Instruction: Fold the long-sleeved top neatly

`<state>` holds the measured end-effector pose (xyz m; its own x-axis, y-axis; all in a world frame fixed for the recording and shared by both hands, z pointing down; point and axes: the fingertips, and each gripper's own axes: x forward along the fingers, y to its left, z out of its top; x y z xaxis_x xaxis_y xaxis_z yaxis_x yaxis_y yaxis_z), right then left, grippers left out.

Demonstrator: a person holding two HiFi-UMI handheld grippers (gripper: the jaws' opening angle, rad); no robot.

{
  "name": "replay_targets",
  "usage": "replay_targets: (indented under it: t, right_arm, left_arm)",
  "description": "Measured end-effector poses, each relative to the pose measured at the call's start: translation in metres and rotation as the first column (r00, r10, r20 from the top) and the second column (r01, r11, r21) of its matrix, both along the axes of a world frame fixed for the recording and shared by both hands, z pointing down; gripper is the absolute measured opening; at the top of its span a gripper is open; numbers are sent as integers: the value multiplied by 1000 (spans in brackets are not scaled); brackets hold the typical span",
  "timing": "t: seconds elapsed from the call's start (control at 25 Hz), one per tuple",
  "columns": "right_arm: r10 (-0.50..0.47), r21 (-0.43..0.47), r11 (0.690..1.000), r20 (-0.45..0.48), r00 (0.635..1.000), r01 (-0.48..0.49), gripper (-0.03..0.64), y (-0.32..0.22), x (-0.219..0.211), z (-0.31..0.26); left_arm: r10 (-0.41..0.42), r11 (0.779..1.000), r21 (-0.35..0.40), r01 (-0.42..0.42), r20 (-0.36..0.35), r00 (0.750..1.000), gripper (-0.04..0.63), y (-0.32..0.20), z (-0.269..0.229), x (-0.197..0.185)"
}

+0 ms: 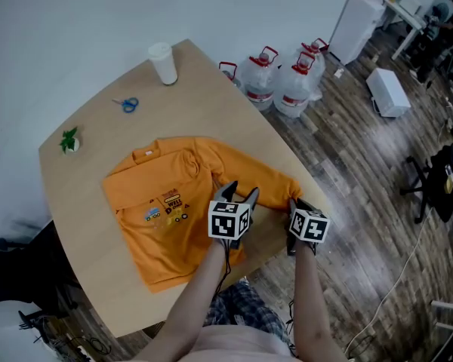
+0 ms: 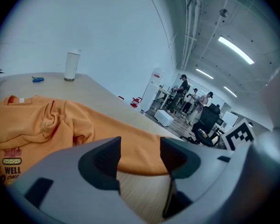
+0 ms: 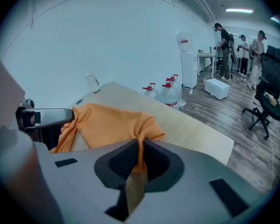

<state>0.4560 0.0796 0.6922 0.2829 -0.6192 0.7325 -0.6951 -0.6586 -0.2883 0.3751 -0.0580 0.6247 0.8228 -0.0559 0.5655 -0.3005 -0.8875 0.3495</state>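
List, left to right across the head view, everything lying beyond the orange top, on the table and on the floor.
small potted plant → blue-handled scissors → white cup → water jugs → white box on the floor

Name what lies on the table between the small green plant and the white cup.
The blue-handled scissors lie between the plant and the cup, touching neither. The head view shows this most clearly.
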Motion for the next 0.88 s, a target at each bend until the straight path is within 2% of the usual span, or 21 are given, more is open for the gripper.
replay_targets:
  t: [0.04,0.4,0.64,0.88]
  right_arm:
    - [0,2,1000,6,1000,0,23,-1,0,0]
    - [32,47,999,-93,995,-28,21,1,18,-38]
    - [-21,122,992,-178,984,43,21,-30,23,-86]
    - [-112,202,966,-226,968,159,21,-87,10,-132]
  left_arm:
    - [-3,1000,0,3,0,1000,245,-1,0,-2]
    - [-54,998,10,54,-7,999,245,-17,-5,-17]
    - [-141,990,22,142,-17,990,245,-44,-14,-39]
    - [-263,964,43,264,-29,964,245,-91,-25,-81]
